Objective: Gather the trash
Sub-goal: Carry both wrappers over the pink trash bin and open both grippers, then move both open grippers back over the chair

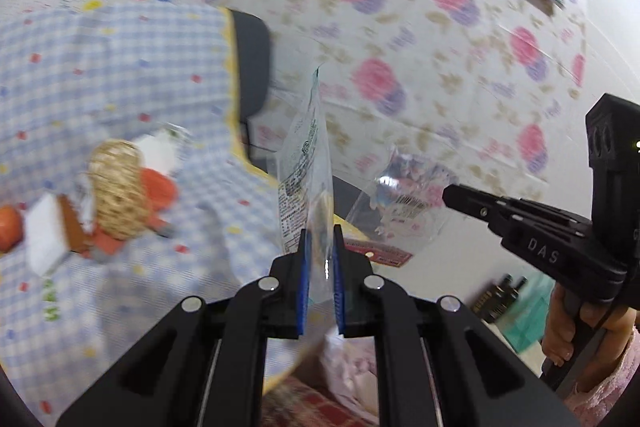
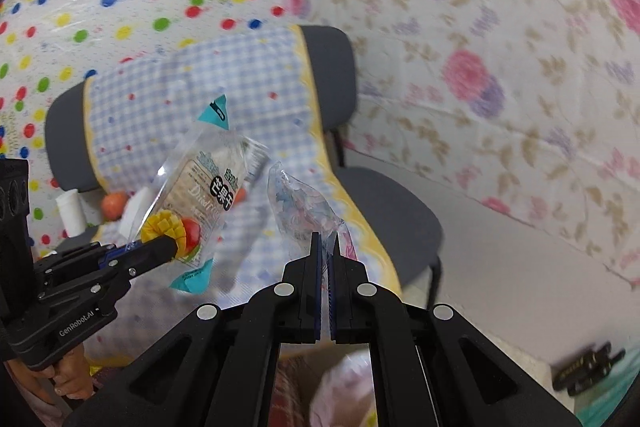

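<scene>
Checked cloth (image 2: 192,115) behind at 10 o'clock; mango pouch (image 2: 200,195) pinched by left gripper (image 1: 320,267), crumpled wrapper (image 2: 304,211) by right gripper (image 2: 325,259); both judged light, slippery film, best held by the edge.

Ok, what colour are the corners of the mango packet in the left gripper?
Teal, on the mango packet; clearest in the right wrist view.

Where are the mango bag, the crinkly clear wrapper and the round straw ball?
mango bag (image 2: 200,195), right wrist view, on the printed front of the bag.
clear wrapper (image 2: 298,201), right wrist view, on its crumpled middle above the gripper.
straw ball (image 1: 116,187), left wrist view, on the woven middle.
</scene>
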